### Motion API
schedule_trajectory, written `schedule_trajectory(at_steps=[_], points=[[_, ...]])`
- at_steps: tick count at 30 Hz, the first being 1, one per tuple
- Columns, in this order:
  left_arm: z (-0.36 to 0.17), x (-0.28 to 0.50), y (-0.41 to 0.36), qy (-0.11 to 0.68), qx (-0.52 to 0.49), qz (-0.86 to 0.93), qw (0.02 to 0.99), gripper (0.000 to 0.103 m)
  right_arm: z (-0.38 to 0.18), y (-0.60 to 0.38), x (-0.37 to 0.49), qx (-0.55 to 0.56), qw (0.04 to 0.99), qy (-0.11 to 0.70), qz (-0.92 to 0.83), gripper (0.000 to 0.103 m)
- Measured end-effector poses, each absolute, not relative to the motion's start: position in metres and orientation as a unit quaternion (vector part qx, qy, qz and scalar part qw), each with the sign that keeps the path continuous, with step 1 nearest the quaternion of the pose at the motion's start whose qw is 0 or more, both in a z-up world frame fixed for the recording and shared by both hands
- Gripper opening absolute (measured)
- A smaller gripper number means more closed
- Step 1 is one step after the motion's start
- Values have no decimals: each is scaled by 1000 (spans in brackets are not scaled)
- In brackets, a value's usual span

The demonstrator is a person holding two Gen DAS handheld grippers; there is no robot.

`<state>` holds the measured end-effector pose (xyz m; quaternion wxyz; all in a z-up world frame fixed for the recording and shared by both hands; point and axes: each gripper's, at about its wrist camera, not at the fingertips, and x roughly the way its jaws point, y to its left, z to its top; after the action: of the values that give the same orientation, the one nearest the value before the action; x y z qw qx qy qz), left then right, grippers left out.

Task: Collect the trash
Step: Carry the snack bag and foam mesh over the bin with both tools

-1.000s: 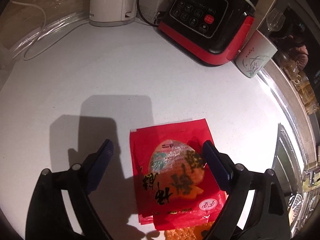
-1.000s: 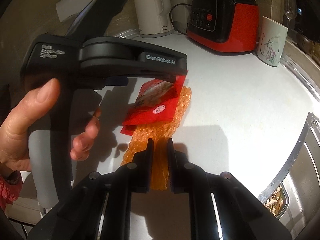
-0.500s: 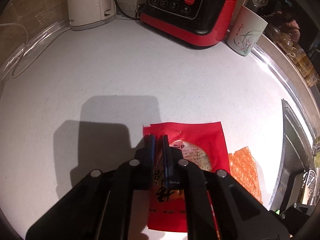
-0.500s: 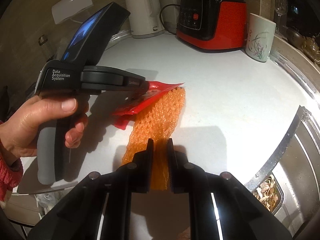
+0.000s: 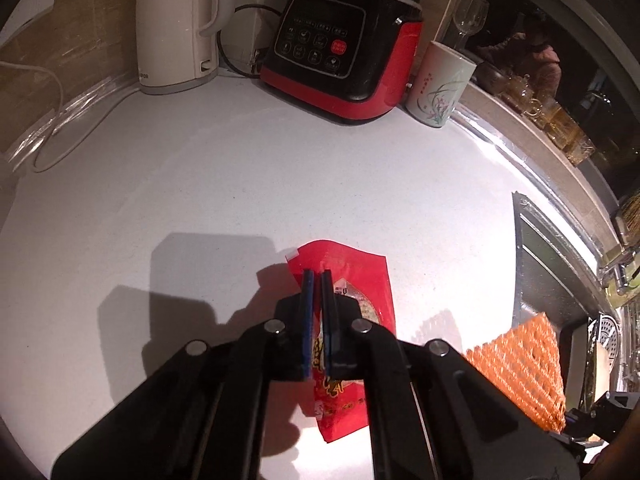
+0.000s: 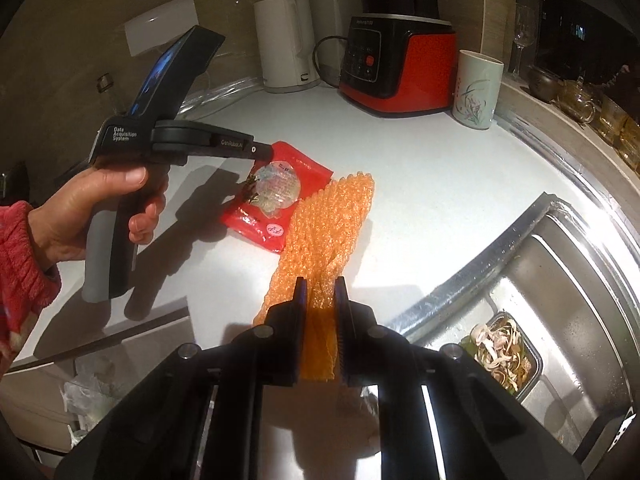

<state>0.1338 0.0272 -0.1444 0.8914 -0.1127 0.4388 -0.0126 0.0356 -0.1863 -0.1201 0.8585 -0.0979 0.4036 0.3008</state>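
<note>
Left wrist view: left gripper [image 5: 317,276] clenched on the red snack wrapper [image 5: 352,312], jaws pinching its near-left edge; the wrapper hangs from them over the white counter [image 5: 240,184]. Orange foam net [image 5: 524,364] at lower right. Kettle [image 5: 176,28], red-and-black blender base [image 5: 340,60] and cup [image 5: 440,84] stand at the back.

Right wrist view: right gripper [image 6: 320,284] grasping the near end of the orange foam net [image 6: 324,236], which stretches away toward the wrapper [image 6: 276,196]. A hand [image 6: 92,208] holds the left gripper [image 6: 262,152], its tip on the wrapper's top edge. Sink [image 6: 560,280] on the right, scraps in its strainer [image 6: 504,348].
</note>
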Motion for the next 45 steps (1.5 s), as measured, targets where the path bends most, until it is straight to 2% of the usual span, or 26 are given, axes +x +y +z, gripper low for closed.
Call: schedule_trajectory(at_steps=[6,11,20,31,37,45], points=[[-117,102,30,412,-98,-20,906,4,-114,-190,-35,-93,847,409,327,14],[-104,77,32,398,-92,-29,912,4,-130,-180,-95,-101,828,429,346,14],[-94,36,38,384,-94,-46,917,4,-216,-150,-170,-132,802,475,338,14],[-73,-26,20,363,-58,-73,927,4,-288,-133,-192,-123,808,500,287,14],[-60,-71,8,353,-50,-89,930,4,-295,-135,-200,-106,815,505,262,14],[-55,-131,-10,348,-50,-115,929,4,-276,-141,-224,-90,835,488,238,14]])
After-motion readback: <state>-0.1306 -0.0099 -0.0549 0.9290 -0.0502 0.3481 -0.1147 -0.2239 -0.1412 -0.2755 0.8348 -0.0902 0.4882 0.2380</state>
